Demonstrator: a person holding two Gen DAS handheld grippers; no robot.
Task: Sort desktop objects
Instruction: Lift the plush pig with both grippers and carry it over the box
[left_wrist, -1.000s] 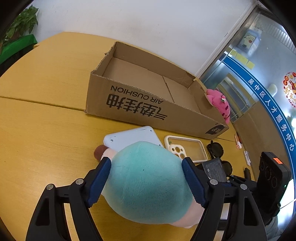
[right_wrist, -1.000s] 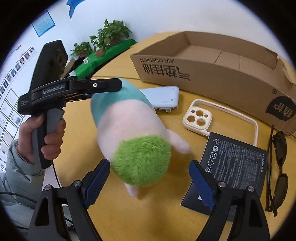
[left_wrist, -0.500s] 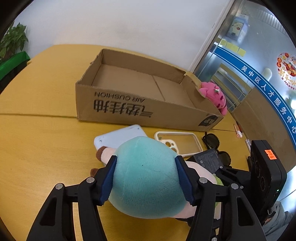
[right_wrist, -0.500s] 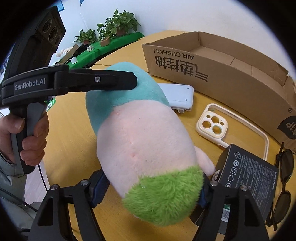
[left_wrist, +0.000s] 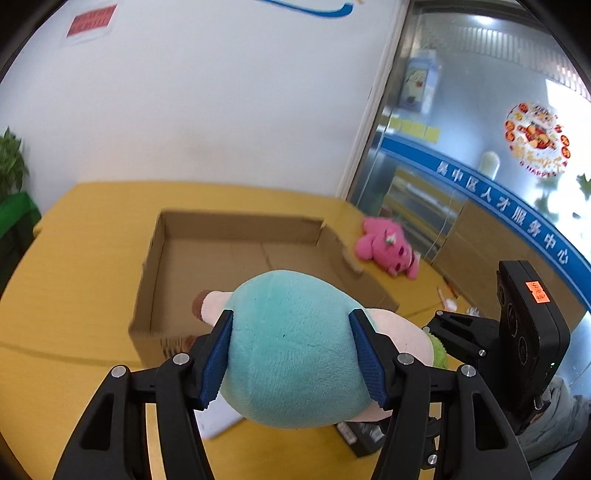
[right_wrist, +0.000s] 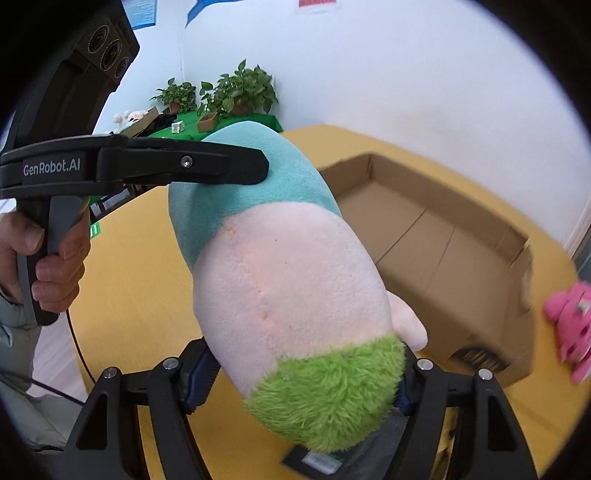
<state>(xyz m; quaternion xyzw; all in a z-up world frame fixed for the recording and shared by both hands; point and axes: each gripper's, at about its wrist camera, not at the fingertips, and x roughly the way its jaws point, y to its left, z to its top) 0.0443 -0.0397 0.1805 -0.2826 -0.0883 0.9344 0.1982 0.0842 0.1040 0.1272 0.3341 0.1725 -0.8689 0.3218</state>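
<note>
A large plush toy (left_wrist: 291, 350), teal at one end, pale pink in the middle and green at the other end (right_wrist: 328, 398), hangs in the air between both grippers. My left gripper (left_wrist: 291, 358) is shut on its teal end. My right gripper (right_wrist: 303, 384) is shut on its green end. The toy is lifted off the yellow table (left_wrist: 74, 369), near the front wall of an open, empty cardboard box (left_wrist: 236, 254), which also shows in the right wrist view (right_wrist: 443, 254).
A pink plush (left_wrist: 384, 251) lies right of the box, also in the right wrist view (right_wrist: 572, 328). A white flat item (left_wrist: 218, 421) and a black box (right_wrist: 325, 458) lie on the table under the toy. Potted plants (right_wrist: 236, 92) stand far left.
Both grippers have closed on the plush and lifted it off the table, up and toward the cardboard box. The phone case and sunglasses have dropped out of view.
</note>
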